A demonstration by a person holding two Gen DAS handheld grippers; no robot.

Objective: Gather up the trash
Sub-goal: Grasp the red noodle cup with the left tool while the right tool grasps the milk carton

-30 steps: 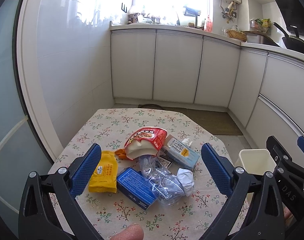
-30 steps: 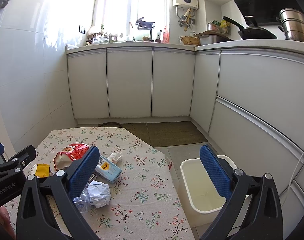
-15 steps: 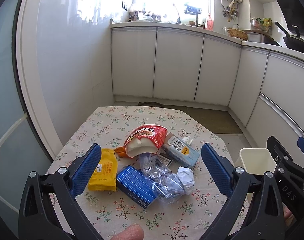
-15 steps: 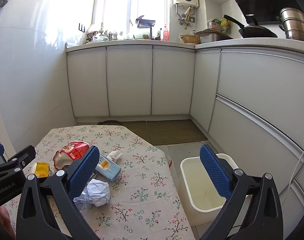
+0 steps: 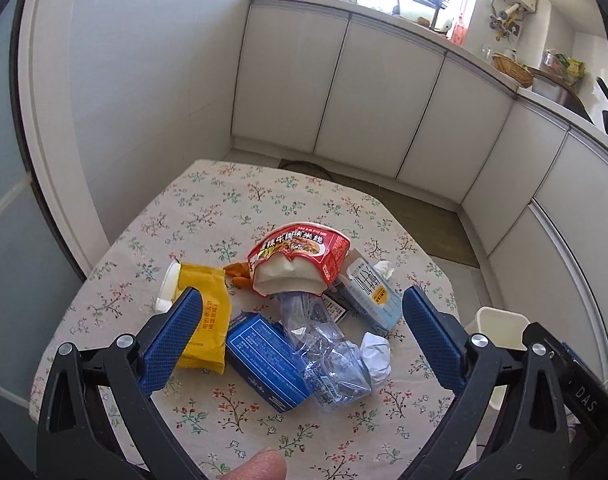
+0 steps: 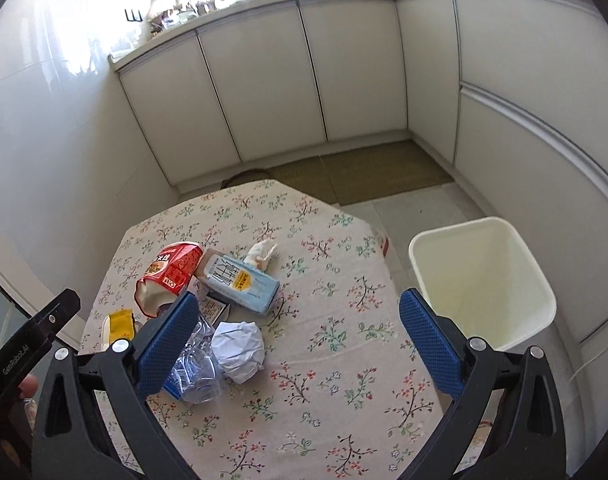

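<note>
**While both grippers hang wide over the table, trash sits clustered mid-cloth**

While neither tool holds anything, the left gripper (image 5: 300,336) is spread wide w/ its blue pads above the near part of the pile, and the right gripper (image 6: 296,336) is equally wide, nothing between its pads.

Trash lies on the floral tablecloth (image 5: 208,208), grouped near centre. Blue box (image 5: 266,360): long axis diagonal, running from far-left to near-right in left wrist view, flat on cloth, just ahead of the left gripper, between its pads. Crushed clear bottle (image 5: 323,352) lies over the box's right edge, long axis running away from the camera, far end toward the red noodle cup (image 5: 300,260). Cup is squashed, on its side, white mouth facing the camera. Yellow packet (image 5: 206,312) lies flat, long axis roughly near-far, partly behind the left pad. Pale blue carton (image 6: 240,282) lies on its side, right of the cup, long axis diagonal. Crumpled paper ball (image 6: 240,350) touches the bottle, just right of the right gripper's left pad. Small tissue wad (image 6: 262,254) beyond the carton.

White bin (image 6: 483,284) stands on the floor right of the table, open top, beyond the right gripper's right pad.
</note>
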